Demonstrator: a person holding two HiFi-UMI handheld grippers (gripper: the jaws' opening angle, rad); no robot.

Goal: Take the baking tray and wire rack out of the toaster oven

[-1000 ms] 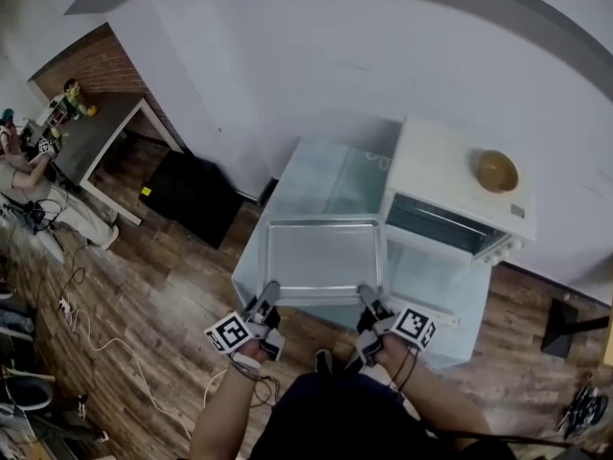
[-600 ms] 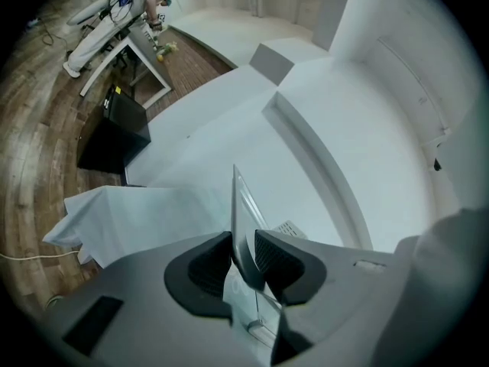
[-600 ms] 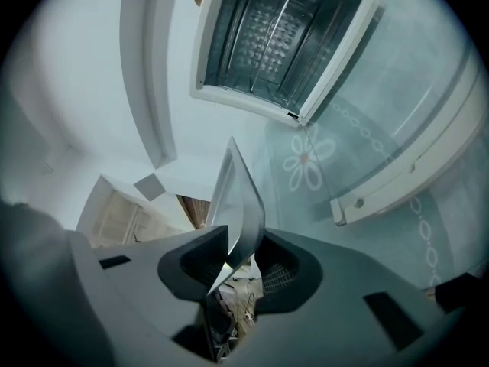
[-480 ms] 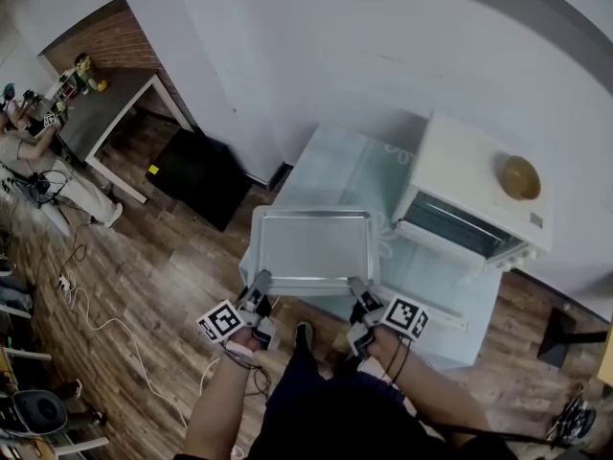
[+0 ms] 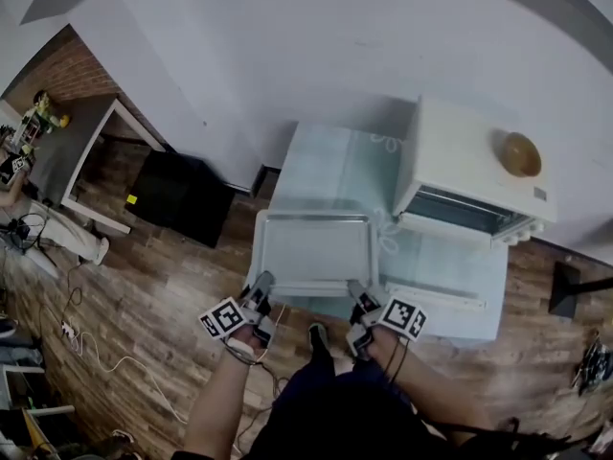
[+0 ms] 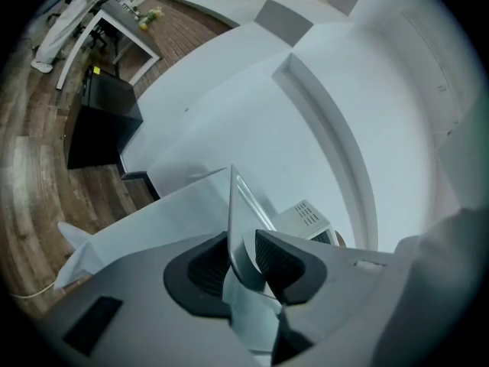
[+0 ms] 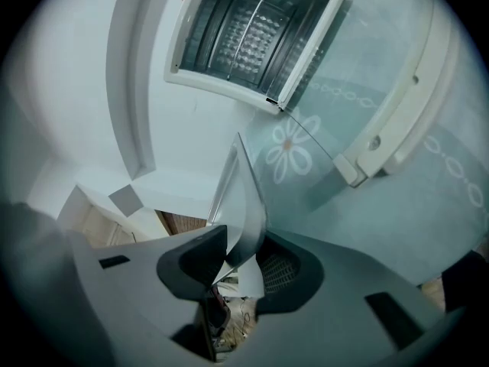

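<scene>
Your left claw (image 5: 262, 283) and right claw (image 5: 355, 291) each clamp a near corner of the baking tray (image 5: 314, 249), so it hangs level over the desk (image 5: 330, 175). The toaster oven (image 5: 460, 156) stands open at its two o'clock, with the wire rack (image 7: 252, 33) inside.

Clear at the back, shut off on the right.
Bare pale blue glass table (image 5: 330, 171) beyond flat silver baking tray (image 5: 311, 252); white toaster oven (image 5: 460, 156) and lowered glass door (image 5: 445, 266) crowding right side.
</scene>
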